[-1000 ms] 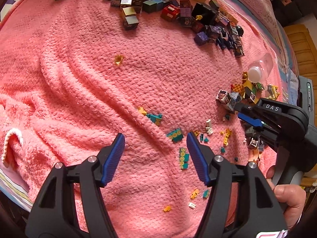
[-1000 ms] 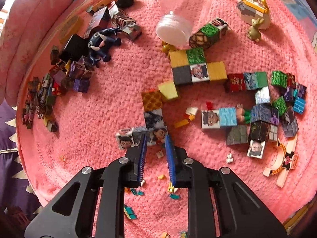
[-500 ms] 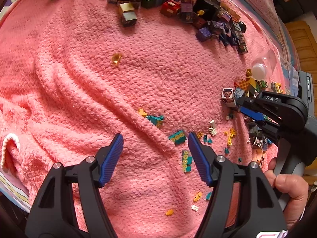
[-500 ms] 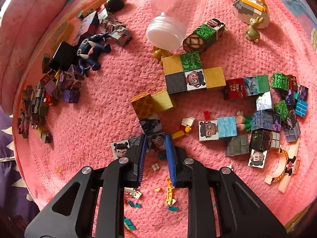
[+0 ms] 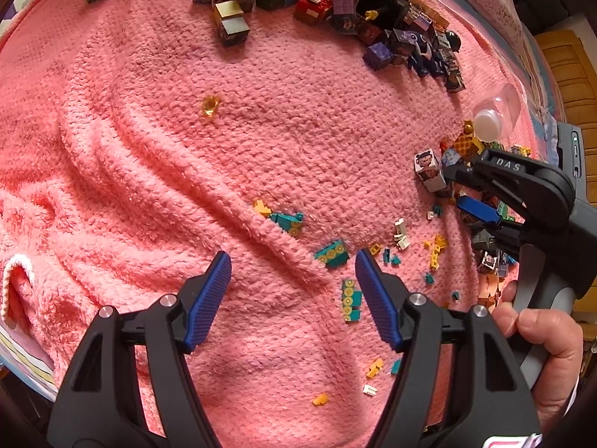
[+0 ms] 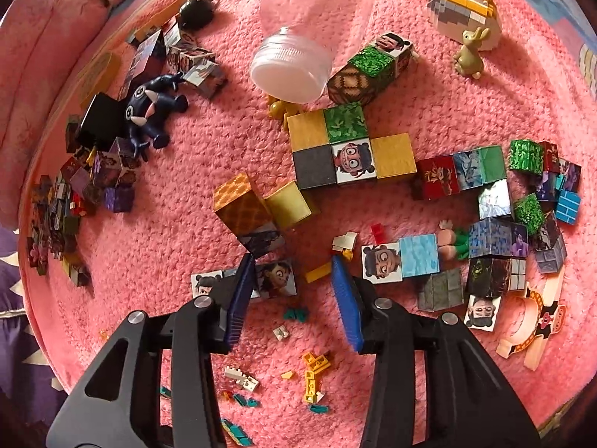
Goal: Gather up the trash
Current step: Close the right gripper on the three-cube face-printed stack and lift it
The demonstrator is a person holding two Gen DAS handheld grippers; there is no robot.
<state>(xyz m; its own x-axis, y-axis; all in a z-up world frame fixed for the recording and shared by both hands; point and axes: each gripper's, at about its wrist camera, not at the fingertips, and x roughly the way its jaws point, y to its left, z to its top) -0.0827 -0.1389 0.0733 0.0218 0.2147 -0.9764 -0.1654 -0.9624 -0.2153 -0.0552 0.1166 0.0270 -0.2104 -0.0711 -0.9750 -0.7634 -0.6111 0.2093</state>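
Note:
A clear plastic jar [image 6: 294, 71] with a white cap lies on its side on the pink blanket [image 6: 209, 142]; in the left wrist view the jar [image 5: 492, 119] sits at the far right. A small gold wrapper-like scrap [image 5: 209, 106] lies alone mid-blanket. My right gripper [image 6: 291, 261] is open, its fingers on either side of a face-printed cube [image 6: 278, 280] and a yellow brick bit [image 6: 317, 272]. My left gripper [image 5: 291, 257] hovers open over the blanket, with a teal brick [image 5: 332, 254] just beyond its right fingertip. The right gripper [image 5: 453, 190] also shows at the left view's right edge.
Printed cubes [image 6: 350, 153] crowd the area ahead and right of the right gripper. A dark blue toy figure [image 6: 149, 112] and more cubes [image 5: 231, 26] lie along the far edge. Tiny loose brick bits [image 5: 401, 233] scatter between the grippers. A hand [image 5: 537, 339] holds the right handle.
The right gripper has opened from nearly shut to wide and moved forward up to the cubes. The left gripper has stayed open and drifted only slightly.

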